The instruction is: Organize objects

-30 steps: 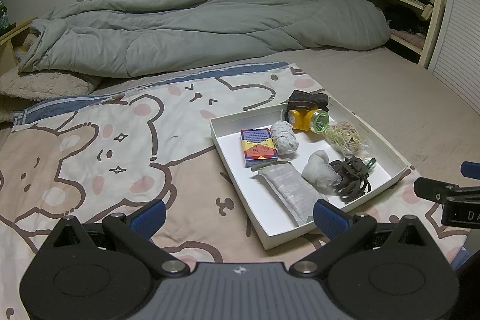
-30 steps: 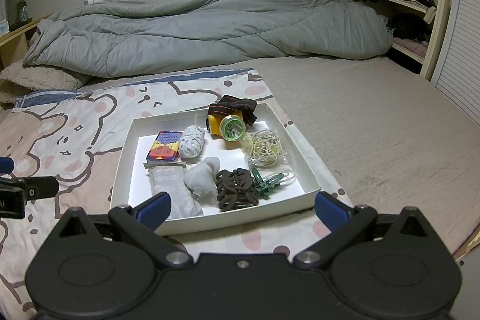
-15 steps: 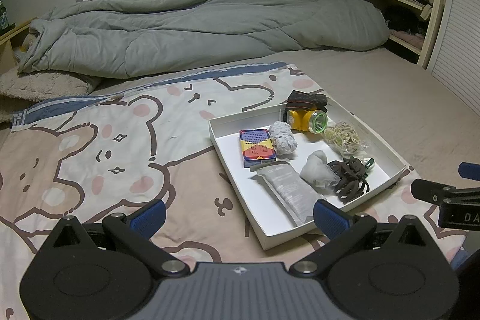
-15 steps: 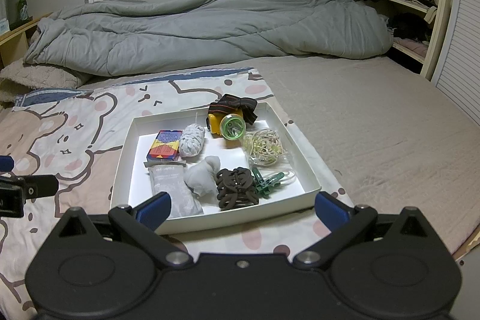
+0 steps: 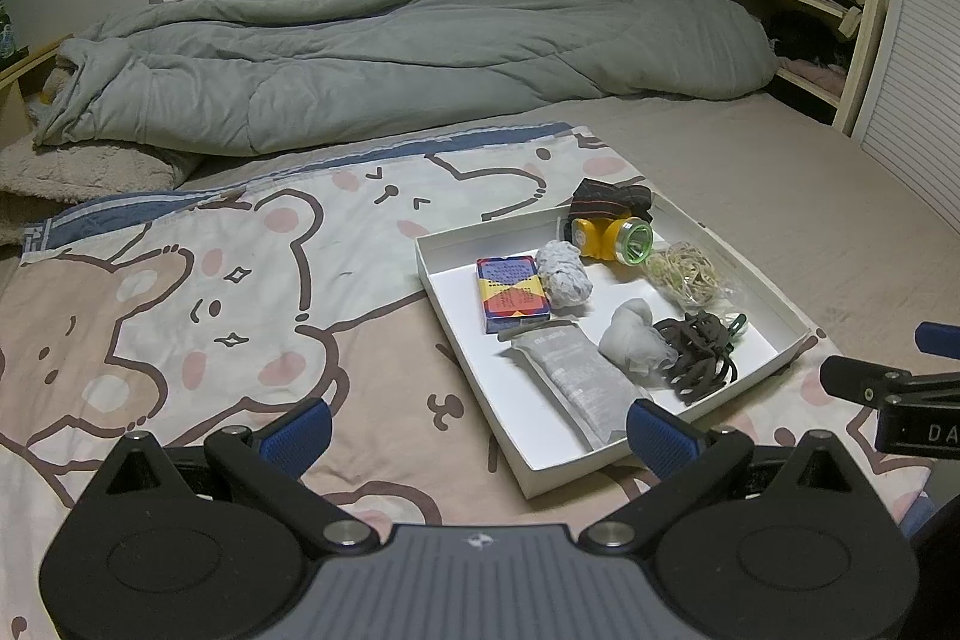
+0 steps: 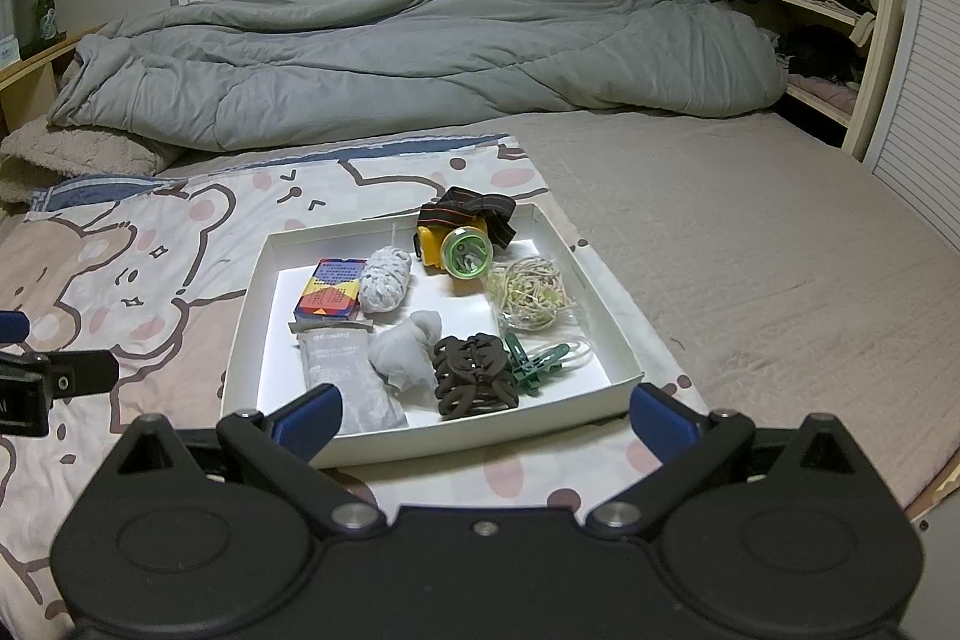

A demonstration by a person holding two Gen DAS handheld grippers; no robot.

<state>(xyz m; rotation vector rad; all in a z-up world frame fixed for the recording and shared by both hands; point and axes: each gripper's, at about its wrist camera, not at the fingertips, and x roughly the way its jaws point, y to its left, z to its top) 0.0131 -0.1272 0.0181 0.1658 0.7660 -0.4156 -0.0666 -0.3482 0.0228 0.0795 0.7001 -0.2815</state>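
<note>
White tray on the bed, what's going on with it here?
Nothing is being handled right now. The left gripper and right gripper hover open at the near edge of the white tray, both empty. Inside lie a yellow headlamp, card box, rubber bands and hair ties.

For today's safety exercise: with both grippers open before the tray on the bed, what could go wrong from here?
1. The white tray sits on soft bedding, so pressing down may tip it.
2. The brown hair ties touch the green clip; lifting one may drag the other.
3. The rubber bands are loose and could scatter.
</note>
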